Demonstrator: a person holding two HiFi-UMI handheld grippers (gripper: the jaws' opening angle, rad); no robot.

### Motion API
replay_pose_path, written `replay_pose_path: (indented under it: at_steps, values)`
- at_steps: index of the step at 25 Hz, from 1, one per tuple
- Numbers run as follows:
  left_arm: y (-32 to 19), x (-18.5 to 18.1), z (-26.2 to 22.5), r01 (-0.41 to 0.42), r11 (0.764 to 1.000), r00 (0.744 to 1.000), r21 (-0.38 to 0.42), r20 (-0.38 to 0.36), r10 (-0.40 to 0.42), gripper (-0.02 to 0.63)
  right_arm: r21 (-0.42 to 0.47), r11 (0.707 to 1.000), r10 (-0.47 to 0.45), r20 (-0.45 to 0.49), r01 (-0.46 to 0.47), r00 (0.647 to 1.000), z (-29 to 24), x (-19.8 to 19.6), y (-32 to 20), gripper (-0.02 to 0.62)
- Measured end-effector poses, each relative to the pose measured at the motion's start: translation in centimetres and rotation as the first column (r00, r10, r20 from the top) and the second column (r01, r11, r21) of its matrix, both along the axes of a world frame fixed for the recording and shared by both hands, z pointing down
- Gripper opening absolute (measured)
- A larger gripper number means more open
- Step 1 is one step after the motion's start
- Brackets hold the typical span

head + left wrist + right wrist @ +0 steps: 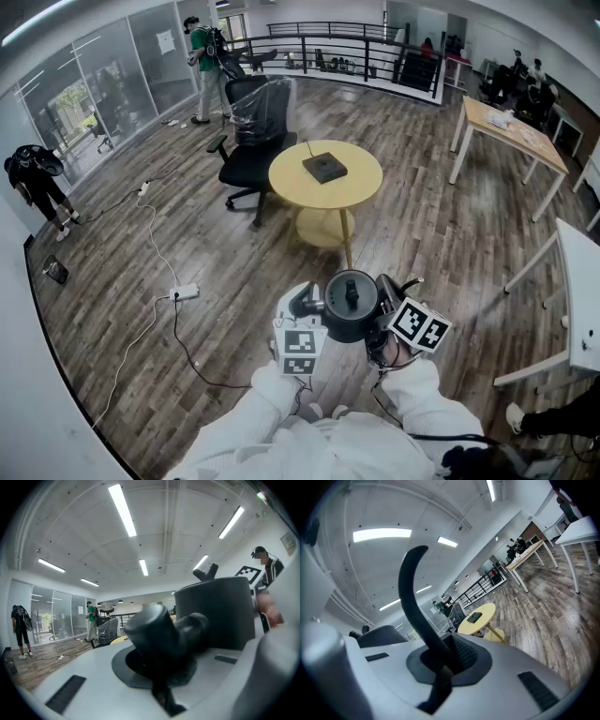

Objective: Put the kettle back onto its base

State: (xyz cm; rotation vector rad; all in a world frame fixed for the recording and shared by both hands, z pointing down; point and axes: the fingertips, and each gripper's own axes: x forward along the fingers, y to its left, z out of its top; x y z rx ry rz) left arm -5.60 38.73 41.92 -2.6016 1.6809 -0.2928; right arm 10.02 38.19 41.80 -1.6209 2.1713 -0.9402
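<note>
A dark grey kettle (350,305) hangs in the air just in front of me, carried between both grippers. My left gripper (305,311) is shut on its stubby spout (154,630), with the kettle body (220,611) rising behind it to the right. On the other side, my right gripper (389,317) is shut on the thin curved handle (412,588). The black square base (324,168) lies on a round yellow table (356,192) farther ahead. The right gripper view also shows the base (474,617) on the table (486,612), small and far off.
A black office chair (253,141) wrapped in plastic stands left of the yellow table. Cables and a power strip (184,292) lie on the wooden floor at left. A wooden desk (516,131) and a white table (577,300) stand at right. People (202,56) are farther away.
</note>
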Motion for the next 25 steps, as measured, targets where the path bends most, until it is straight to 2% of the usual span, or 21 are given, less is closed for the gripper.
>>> replay_pose_path:
  at_steps: [25]
  values:
    - [-2.2, -3.7, 0.7, -0.06, 0.998, 0.998, 0.001, -0.004, 0.06, -0.003, 0.001, 0.998, 0.057, 0.0, -0.057, 0.998, 0.7, -3.7, -1.4, 0.011]
